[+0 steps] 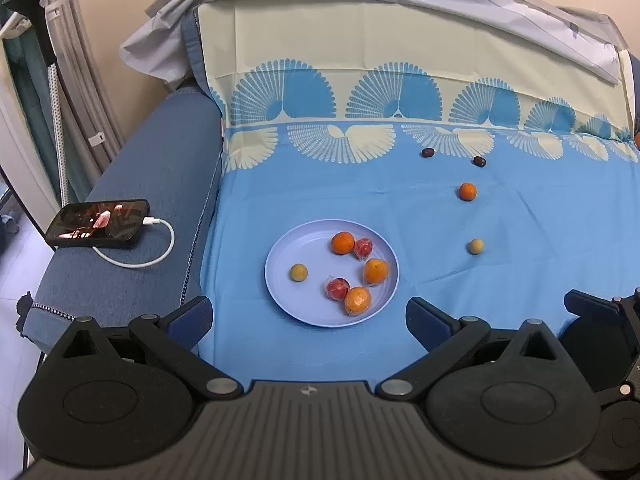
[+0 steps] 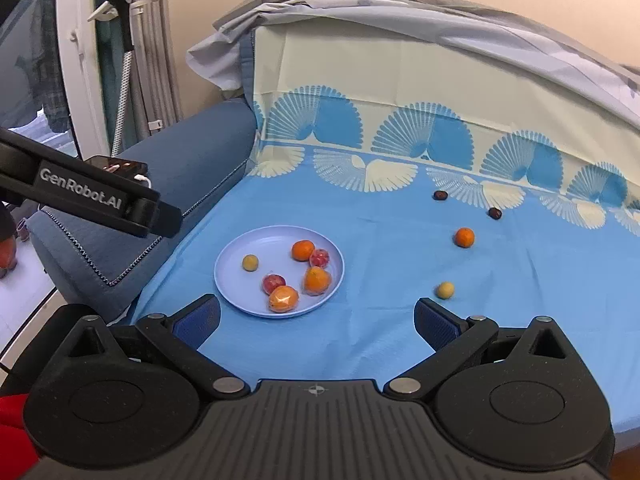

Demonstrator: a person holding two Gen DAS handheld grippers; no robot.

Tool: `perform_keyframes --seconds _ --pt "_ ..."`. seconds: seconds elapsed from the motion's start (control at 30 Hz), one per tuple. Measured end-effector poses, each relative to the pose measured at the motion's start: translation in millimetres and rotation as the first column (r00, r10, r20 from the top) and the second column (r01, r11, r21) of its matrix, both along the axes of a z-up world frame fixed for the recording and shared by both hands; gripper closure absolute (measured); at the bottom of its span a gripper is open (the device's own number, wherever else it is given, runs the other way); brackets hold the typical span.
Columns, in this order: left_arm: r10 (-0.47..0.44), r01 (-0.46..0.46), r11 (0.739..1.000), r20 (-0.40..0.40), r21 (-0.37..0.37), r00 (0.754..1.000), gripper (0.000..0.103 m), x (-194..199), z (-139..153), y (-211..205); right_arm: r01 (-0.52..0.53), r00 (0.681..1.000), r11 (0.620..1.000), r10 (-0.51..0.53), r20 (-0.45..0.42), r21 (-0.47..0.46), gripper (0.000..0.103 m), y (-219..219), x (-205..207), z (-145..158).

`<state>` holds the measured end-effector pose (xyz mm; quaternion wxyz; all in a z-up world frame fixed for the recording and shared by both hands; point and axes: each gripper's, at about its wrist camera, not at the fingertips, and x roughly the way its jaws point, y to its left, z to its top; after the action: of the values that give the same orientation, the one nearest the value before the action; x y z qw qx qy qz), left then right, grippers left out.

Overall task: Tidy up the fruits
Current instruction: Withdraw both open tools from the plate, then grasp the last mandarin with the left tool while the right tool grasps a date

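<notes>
Left hand-held gripper (image 1: 309, 318) open; phone (image 1: 98, 223) unobstructed only left view.

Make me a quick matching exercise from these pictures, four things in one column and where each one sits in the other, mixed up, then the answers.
Things:
1. phone
2. two dark fruits
3. wrapped red fruits
4. lone orange

Places:
A. on the plate
B. on the blue cloth, nearer than the dark pair, off the plate
C. on the sofa armrest, cable plugged in
D. farthest back on the cloth, by the fan pattern

Pairs: 1-C, 2-D, 3-A, 4-B
</notes>
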<state>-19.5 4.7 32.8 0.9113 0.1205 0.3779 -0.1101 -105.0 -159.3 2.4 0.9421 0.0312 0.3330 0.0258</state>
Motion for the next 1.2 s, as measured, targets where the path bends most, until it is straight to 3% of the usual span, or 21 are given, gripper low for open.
perform_keyframes --seconds 0.37,0.63,0.93,1.13,1.2 --pt "0.013 -0.012 1.0 -0.051 0.017 0.999 0.0 11 -15 -8 0.144 0.99 0.989 -0.144 -0.012 0.04 0.001 -38 4 -15" --pt "0.017 -0.009 0.998 -0.136 0.059 0.991 0.0 45 -42 -34 0.32 0.945 0.947 -0.316 -0.083 0.044 0.001 -98 20 -47" --pt "-0.069 0.076 0.996 -0.143 0.04 0.987 0.0 87 -50 -101 0.431 0.898 0.902 -0.427 -0.105 0.023 0.001 -154 36 -61" --pt "-0.164 0.173 0.984 -0.183 0.037 0.969 0.0 118 -66 -164 0.473 0.877 0.881 -0.472 -0.092 -0.018 0.001 -195 52 -55" --pt "-0.199 0.207 0.977 -0.151 0.041 0.968 0.0 128 -68 -188 0.475 0.877 0.879 -0.476 -0.066 -0.038 0.001 -211 61 -49"
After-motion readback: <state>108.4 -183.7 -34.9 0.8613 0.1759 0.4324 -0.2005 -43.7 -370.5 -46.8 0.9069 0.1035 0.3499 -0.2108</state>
